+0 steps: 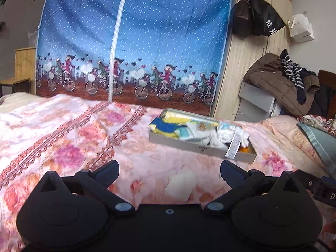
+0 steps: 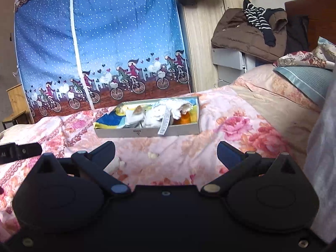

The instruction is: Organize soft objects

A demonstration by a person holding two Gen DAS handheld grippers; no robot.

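Both grippers are wide open and hold nothing. From the left wrist view, the left gripper (image 1: 169, 169) fills the bottom of the frame, its two black fingers (image 1: 108, 171) spread far apart over the flowery bedcover (image 1: 69, 134). Only the pink cover and a pale, blurry patch show between them. A flat grey box (image 1: 195, 147) sits on the bed, right of the middle of the frame, well past the fingertips. Soft things fill it: a blue and yellow cloth (image 1: 166, 127) at its left end and a white plush toy (image 1: 222, 135) at its right end, with a long white tag (image 1: 233, 147) hanging over the front wall. A blue curtain (image 1: 134, 40) with bike riders fills the top of the frame. A brown coat (image 1: 271, 79) lies at the right edge. From the right wrist view, the right gripper (image 2: 166, 153) sits at the bottom, fingers apart, with bare bedcover between them. The box (image 2: 147, 133) lies in the middle of the frame, just above the fingertips and not touching them. The toy (image 2: 156, 113) and tag (image 2: 164, 124) show inside it, the cloth (image 2: 109, 121) at its left end. Part of the other gripper pokes in at the left edge.
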